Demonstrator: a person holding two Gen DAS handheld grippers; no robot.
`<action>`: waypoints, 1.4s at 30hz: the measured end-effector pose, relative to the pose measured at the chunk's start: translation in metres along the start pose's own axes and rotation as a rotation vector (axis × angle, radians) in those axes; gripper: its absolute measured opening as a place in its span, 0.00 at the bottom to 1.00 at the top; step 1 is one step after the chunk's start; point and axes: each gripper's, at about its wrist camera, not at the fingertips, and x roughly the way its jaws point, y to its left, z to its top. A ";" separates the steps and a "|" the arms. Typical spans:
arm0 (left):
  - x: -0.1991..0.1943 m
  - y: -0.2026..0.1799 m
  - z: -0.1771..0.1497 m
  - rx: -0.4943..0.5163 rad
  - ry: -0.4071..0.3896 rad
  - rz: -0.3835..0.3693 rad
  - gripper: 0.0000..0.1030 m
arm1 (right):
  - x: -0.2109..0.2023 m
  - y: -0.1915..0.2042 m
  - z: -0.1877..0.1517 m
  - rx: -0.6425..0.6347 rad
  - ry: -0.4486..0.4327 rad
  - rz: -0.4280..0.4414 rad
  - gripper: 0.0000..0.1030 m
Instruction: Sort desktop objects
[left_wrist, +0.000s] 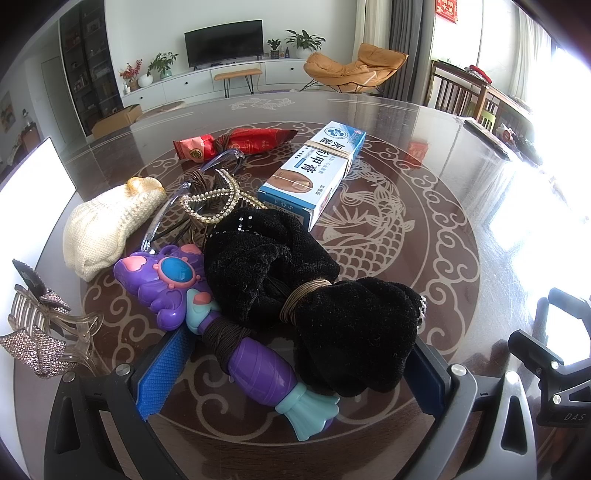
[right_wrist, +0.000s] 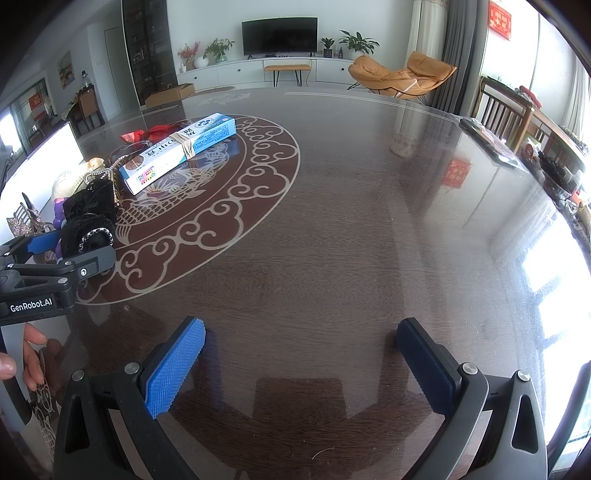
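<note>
Spread wide, my left gripper (left_wrist: 291, 373) straddles the purple toy wand (left_wrist: 225, 328) and black velvet cloth (left_wrist: 314, 295), pads clear of both. Beyond them, toward the table's (left_wrist: 461, 258) far edge, I see the blue-white box (left_wrist: 314, 173), with a cream knit piece (left_wrist: 107, 229) nearer the left edge.

Right gripper (right_wrist: 301, 365) hangs wide apart over bare table (right_wrist: 369, 221); the box (right_wrist: 177, 153) lies toward the far left edge.

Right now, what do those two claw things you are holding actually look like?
Each is a dark grey and black frame with silver screws, ending in two flat fingers faced with bright blue, knobbly rubber pads. The left gripper is printed "GenRobot.AI" in white on its side, seen from the right wrist view. The right gripper looks the same; "DAS" lettering shows on its body. A bare hand holds one.
</note>
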 end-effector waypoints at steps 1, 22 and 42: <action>0.000 0.000 0.000 0.001 0.000 0.001 1.00 | 0.000 0.000 0.000 0.000 0.000 0.000 1.00; -0.067 0.040 -0.044 -0.051 -0.184 -0.051 1.00 | 0.000 0.000 0.000 0.000 0.000 0.000 1.00; -0.051 0.139 0.006 -0.105 -0.080 -0.017 1.00 | 0.000 0.000 0.000 0.000 0.000 0.000 1.00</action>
